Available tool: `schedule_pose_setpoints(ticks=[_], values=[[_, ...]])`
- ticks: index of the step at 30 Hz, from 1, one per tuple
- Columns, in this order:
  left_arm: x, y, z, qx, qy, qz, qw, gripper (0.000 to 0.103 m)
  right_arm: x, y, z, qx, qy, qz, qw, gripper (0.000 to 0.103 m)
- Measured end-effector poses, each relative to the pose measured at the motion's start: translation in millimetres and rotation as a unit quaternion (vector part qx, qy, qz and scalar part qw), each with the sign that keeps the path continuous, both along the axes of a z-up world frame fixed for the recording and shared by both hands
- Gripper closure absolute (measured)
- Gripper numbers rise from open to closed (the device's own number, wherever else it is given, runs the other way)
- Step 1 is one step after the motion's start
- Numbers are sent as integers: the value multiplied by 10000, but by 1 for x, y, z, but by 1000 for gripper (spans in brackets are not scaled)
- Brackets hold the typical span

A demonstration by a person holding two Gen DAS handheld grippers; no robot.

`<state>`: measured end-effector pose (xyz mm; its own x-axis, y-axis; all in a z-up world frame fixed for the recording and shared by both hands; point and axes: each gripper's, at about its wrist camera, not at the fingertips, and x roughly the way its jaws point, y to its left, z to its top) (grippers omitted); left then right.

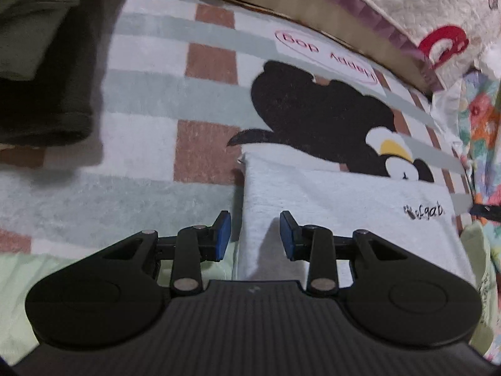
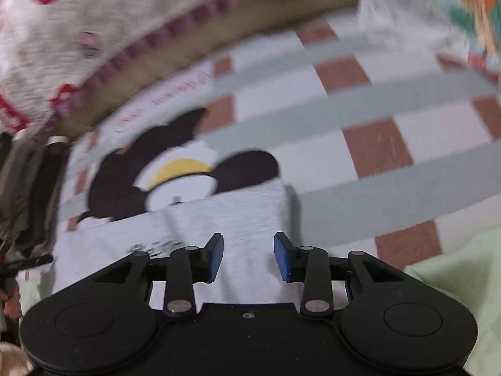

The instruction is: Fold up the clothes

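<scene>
A folded white garment [image 1: 344, 213] with small black lettering lies on a checked blanket [image 1: 150, 100] with a black cartoon mouse print. My left gripper [image 1: 255, 235] is open and empty, its fingers astride the garment's left edge. In the right wrist view the same white garment [image 2: 244, 219] lies under my right gripper [image 2: 249, 257], which is open and empty near the garment's right edge. A pale green cloth [image 2: 454, 266] lies under the near side.
A pile of dark olive clothes [image 1: 40, 62] sits at the far left. A quilted bedcover [image 1: 422, 9] with red print and a purple trim runs along the back. A floral fabric [image 1: 482, 119] lies at the right.
</scene>
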<state>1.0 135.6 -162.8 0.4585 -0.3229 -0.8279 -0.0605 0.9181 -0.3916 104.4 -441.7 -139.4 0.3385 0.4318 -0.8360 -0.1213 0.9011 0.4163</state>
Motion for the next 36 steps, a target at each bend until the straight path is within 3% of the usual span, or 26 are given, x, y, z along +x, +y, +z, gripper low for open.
schedule_pose_setpoints(ticks=[5, 10, 15, 19, 20, 21, 22, 23, 24, 27, 31, 36], values=[[11, 4, -10, -336, -181, -89, 9992, 70, 13, 2, -32, 241, 59, -88, 9997, 62], [22, 9, -20, -511, -341, 162, 9980, 59, 7, 4, -42, 352, -224, -202, 9989, 62], [17, 9, -27, -964, -458, 30, 9943, 61, 11, 1, -49, 260, -379, -526, 9976, 59], [16, 2, -32, -732, -512, -68, 9960, 55, 21, 0, -56, 390, -576, -637, 9955, 56], [18, 1, -33, -698, -556, -82, 9960, 55, 22, 3, -56, 462, -640, -550, 9954, 61], [19, 0, -35, -730, -576, -83, 9956, 58, 22, 7, -55, 446, -761, -372, 9954, 89], [20, -1, -37, -796, -583, -101, 9951, 77, 20, 14, -51, 309, -916, -183, 9951, 97], [20, -2, -36, -823, -646, -124, 9944, 97, 17, 17, -46, 227, -1102, -123, 9936, 97], [19, -4, -33, -802, -770, -128, 9937, 100, 14, 16, -39, 213, -1325, -221, 9907, 98], [15, -7, -20, -419, -1103, -173, 9929, 100, 13, 10, -25, 163, -1722, -448, 9839, 100], [18, -8, -25, -113, -1036, -210, 9943, 100, 22, 19, -35, -217, -1540, -269, 9875, 100], [19, 1, -37, -328, -946, -65, 9950, 94, 26, 28, -48, -351, -1392, -243, 9893, 99]])
